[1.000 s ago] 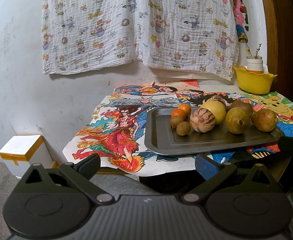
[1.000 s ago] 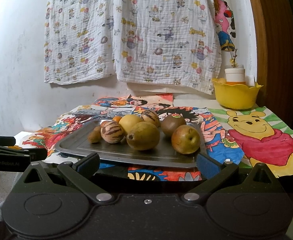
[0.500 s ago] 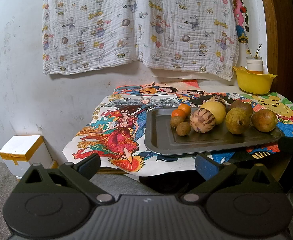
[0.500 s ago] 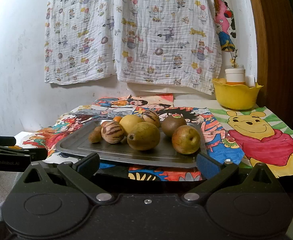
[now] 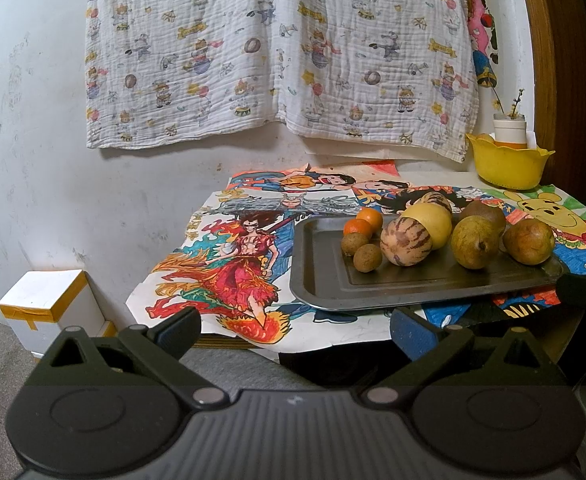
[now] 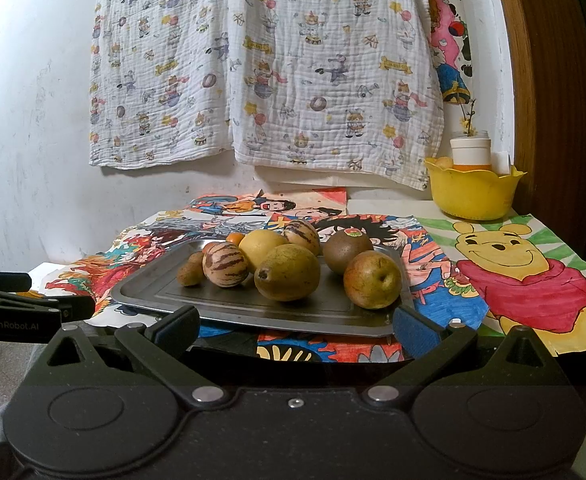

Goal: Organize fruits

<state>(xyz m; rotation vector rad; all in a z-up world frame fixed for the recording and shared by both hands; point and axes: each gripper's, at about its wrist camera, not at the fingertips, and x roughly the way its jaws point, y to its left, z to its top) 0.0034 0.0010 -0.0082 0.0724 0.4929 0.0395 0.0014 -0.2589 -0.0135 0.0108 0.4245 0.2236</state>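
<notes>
My left wrist view looks from low, off the table's front left corner, facing right and toward the wall; the tray (image 5: pixel 333 284) sits in its right half, a little off. My right wrist view looks from the table's front edge, straight at the wall, with the tray (image 6: pixel 221 304) just ahead and nearer. Both share the tray of fruit, the hanging cloth (image 5: pixel 277 48) (image 6: pixel 265 64) and the yellow bowl (image 5: pixel 509 164) (image 6: pixel 473 194). Each view catches the other gripper at its edge.
</notes>
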